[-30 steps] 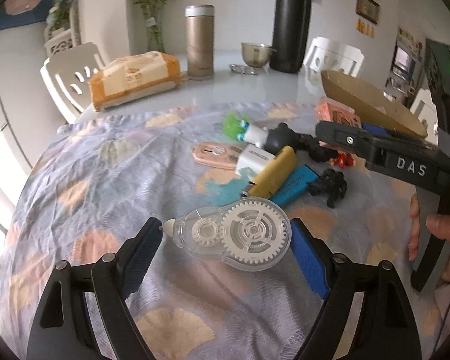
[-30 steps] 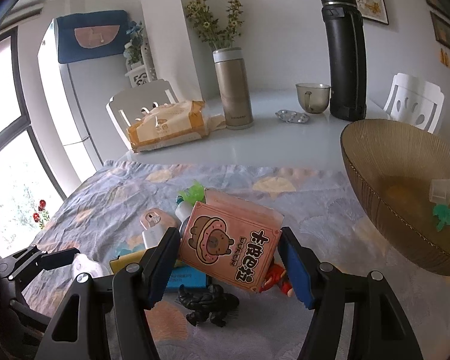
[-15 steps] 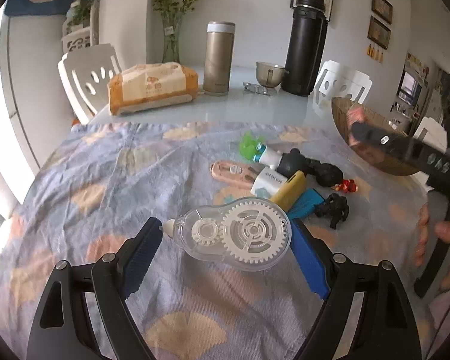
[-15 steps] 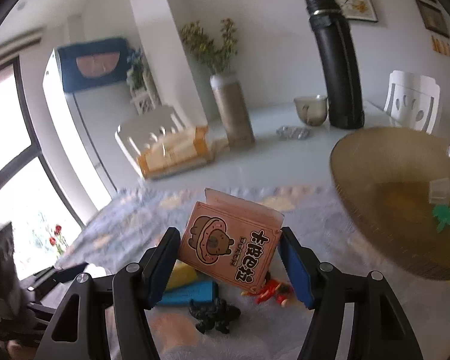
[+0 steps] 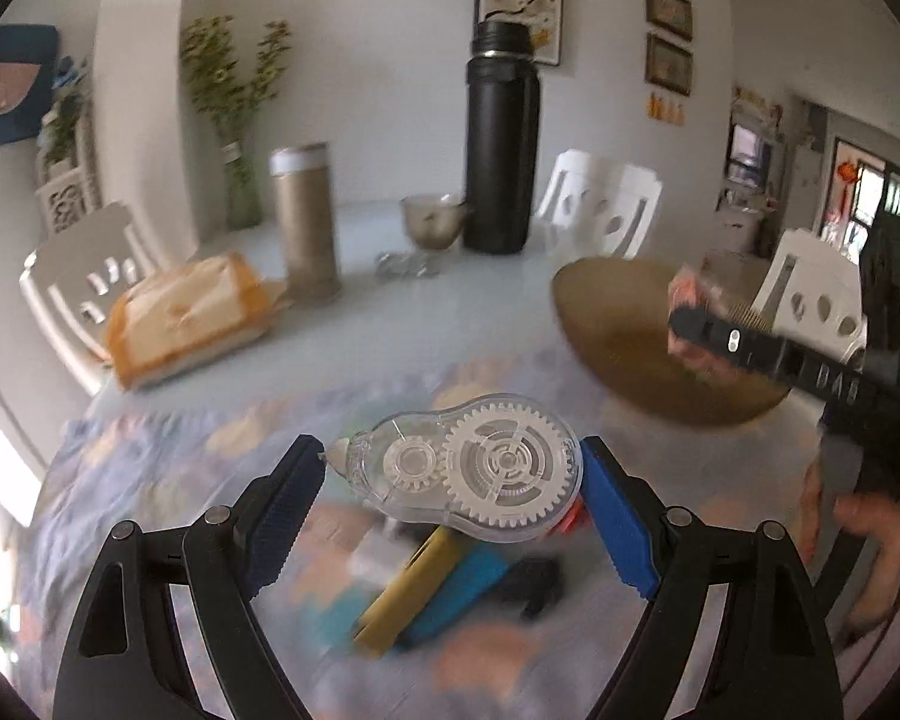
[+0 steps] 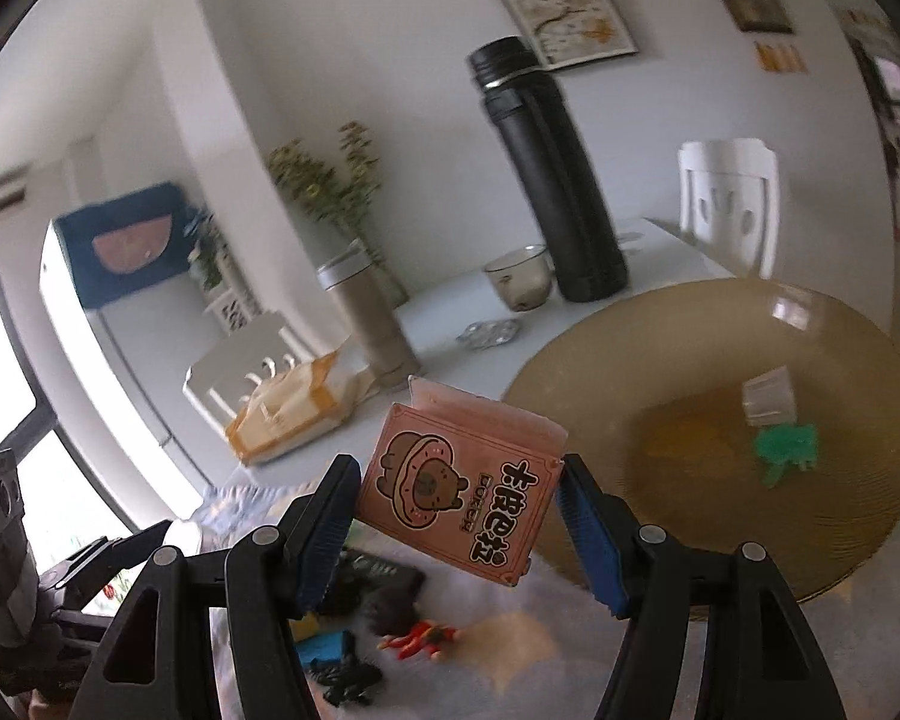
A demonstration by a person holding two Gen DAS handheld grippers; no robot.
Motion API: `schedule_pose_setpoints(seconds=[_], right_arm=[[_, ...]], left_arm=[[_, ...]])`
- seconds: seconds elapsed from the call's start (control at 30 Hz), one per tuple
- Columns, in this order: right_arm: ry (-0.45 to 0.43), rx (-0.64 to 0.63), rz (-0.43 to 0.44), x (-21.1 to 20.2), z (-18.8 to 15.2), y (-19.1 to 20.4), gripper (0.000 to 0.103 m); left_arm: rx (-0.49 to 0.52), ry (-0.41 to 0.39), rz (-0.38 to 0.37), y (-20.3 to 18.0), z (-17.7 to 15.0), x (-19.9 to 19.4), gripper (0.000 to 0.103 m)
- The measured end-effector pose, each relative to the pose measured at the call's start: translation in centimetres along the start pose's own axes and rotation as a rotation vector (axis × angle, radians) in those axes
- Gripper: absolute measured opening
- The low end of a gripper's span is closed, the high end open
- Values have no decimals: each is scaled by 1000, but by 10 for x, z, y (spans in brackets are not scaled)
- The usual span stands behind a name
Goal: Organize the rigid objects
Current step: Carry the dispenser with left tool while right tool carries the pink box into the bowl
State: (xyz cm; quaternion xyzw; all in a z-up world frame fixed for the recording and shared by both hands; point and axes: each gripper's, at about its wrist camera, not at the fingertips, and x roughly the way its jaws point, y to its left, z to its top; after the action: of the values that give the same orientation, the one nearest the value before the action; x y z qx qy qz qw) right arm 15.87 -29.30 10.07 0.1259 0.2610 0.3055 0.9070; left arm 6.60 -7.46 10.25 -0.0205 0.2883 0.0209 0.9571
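My left gripper (image 5: 450,498) is shut on a clear correction-tape dispenser (image 5: 468,468) with white gears and holds it in the air above the patterned tablecloth. My right gripper (image 6: 456,516) is shut on a pink box with a bear drawing (image 6: 456,492) and holds it lifted, just left of the brown glass bowl (image 6: 840,516). The bowl holds a clear cup (image 6: 768,399) and a green toy (image 6: 786,450). In the left wrist view the right gripper (image 5: 684,324) shows over the bowl (image 5: 618,324).
Loose items lie on the cloth: a yellow and a blue bar (image 5: 426,594), a black figure (image 6: 348,681), a red figure (image 6: 423,639). At the back of the table stand a black flask (image 5: 501,144), a gold flask (image 5: 306,222), a small bowl (image 5: 432,222) and a tissue pack (image 5: 186,318).
Both grippers have risen from the table with their objects. The right gripper has carried the pink box up and toward the brown bowl.
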Motion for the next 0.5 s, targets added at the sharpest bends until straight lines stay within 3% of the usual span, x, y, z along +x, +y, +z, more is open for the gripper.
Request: schedule_pose_setpoints(seconds=[0.27, 0.5], right_arm=[[-29, 107, -47, -12, 16, -41, 66], [-29, 138, -122, -14, 24, -68, 66]], left_arm=[[7, -45, -92, -48, 53, 42, 84], [20, -24, -133, -82, 71, 84, 84]])
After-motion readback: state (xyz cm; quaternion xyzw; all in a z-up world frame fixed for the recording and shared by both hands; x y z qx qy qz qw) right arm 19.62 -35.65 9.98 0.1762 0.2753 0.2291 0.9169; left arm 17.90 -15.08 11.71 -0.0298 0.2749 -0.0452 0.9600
